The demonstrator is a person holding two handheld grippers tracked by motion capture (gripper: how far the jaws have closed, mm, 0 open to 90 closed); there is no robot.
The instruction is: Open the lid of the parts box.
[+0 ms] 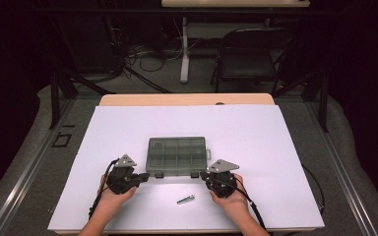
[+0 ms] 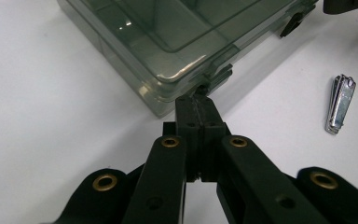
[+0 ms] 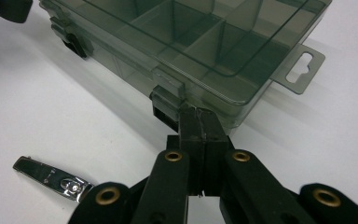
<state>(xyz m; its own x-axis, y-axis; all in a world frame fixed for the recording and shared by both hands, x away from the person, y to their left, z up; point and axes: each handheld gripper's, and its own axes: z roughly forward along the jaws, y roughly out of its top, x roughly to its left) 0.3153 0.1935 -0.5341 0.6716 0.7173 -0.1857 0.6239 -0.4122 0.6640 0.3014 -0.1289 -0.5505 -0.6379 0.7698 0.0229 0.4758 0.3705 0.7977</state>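
A smoky clear compartment box (image 1: 177,156) lies closed in the middle of the white mat, with two dark latches on its near side. My left gripper (image 1: 145,177) is shut, nothing between its jaws, and its tips (image 2: 198,99) meet the left latch (image 2: 218,77). Also shut and holding nothing, my right gripper (image 1: 203,175) has its tips (image 3: 199,114) against the right latch (image 3: 166,106). A metal nail clipper (image 1: 185,199) lies on the mat between the two hands, nearer the person; it is the clipper (image 2: 340,103) and the clipper (image 3: 51,178).
The white mat (image 1: 256,147) covers a wooden table (image 1: 187,100). The box has a hang tab (image 3: 301,68) on its right end. Beyond the table stand a dark folding chair (image 1: 248,56) and cables on the floor.
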